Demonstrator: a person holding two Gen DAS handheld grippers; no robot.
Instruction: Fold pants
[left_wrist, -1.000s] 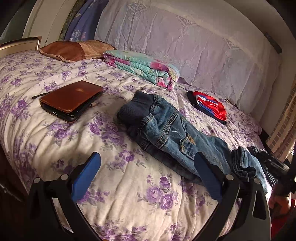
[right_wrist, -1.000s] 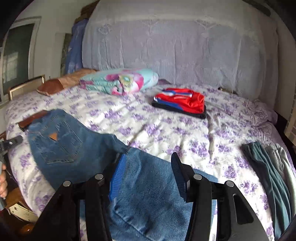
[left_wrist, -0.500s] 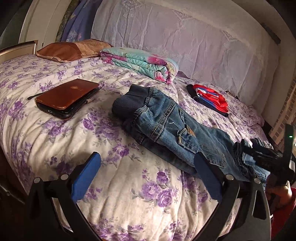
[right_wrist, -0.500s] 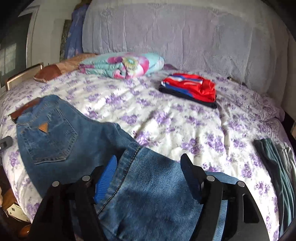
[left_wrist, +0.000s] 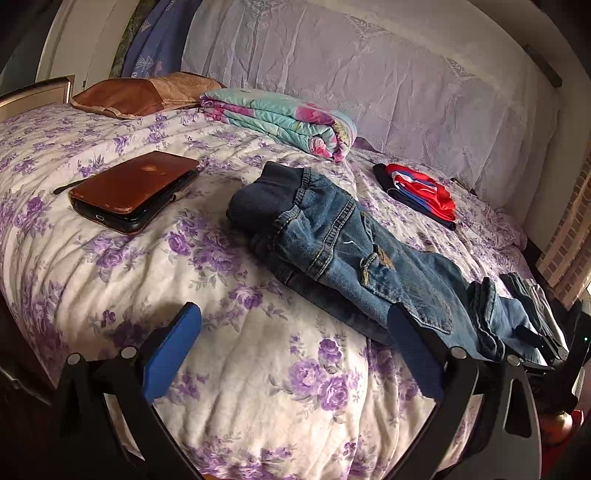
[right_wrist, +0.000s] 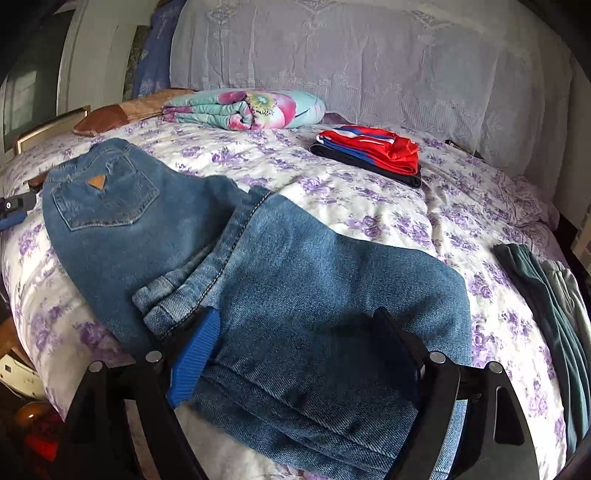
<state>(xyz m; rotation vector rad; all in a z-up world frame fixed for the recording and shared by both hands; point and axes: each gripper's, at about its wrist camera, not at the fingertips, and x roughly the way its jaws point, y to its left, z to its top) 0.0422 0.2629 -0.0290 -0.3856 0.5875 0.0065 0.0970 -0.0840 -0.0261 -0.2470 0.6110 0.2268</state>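
Observation:
Blue jeans lie on the floral bed, folded lengthwise, waistband at the far left and legs running right. In the right wrist view the jeans have their leg end doubled back over themselves; the back pocket with a tan patch is at the left. My left gripper is open and empty, low over the bedspread in front of the jeans. My right gripper is open, its fingers straddling the folded leg end, not clamping it.
A brown wallet on a phone lies left of the jeans. A rolled floral quilt and a brown pillow sit at the back. Folded red-blue clothes are at the back right. Green and grey garments lie at the right edge.
My right gripper has opened wider and drawn back, letting the leg end settle flat on the bed. My left gripper has shifted slightly and stays open.

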